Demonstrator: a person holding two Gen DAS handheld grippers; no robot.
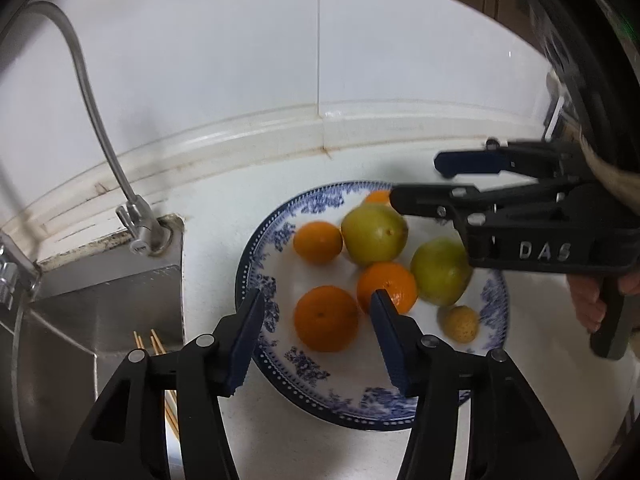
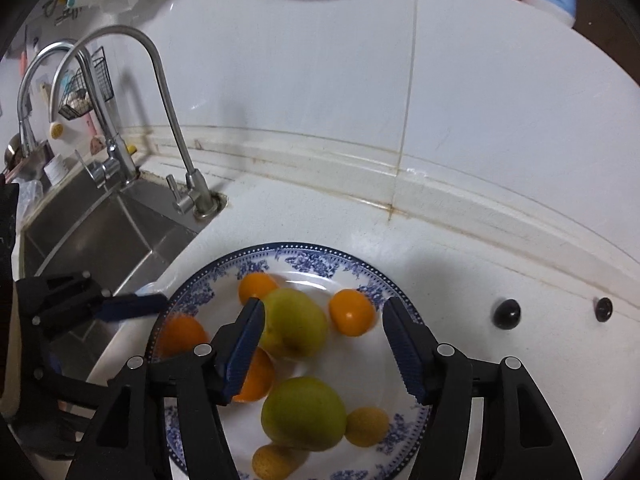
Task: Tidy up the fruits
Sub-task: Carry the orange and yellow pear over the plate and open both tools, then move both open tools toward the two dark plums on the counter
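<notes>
A blue-and-white plate [image 1: 248, 264] [image 2: 304, 248] on the white counter holds several oranges, two green pears and small yellow fruits. My left gripper [image 1: 317, 300] is open just above the plate's near side, its fingers either side of an orange [image 1: 326, 318] without touching it. My right gripper [image 1: 416, 179] [image 2: 323, 308] is open too, hovering over the far pear [image 1: 374, 234] [image 2: 296, 328] with nothing held. In the right wrist view one of the left gripper's blue fingers [image 2: 132, 306] shows at the plate's left rim. The second pear [image 1: 440, 272] [image 2: 304, 412] lies nearer the right.
A steel sink [image 1: 100, 300] [image 2: 100, 240] with a curved faucet [image 1: 136, 224] [image 2: 192, 188] lies left of the plate; chopsticks [image 1: 156, 344] lie in it. The tiled wall stands close behind. Two dark round things [image 2: 507, 313] sit on the counter to the right. A hand [image 1: 588, 300] grips the right gripper's handle.
</notes>
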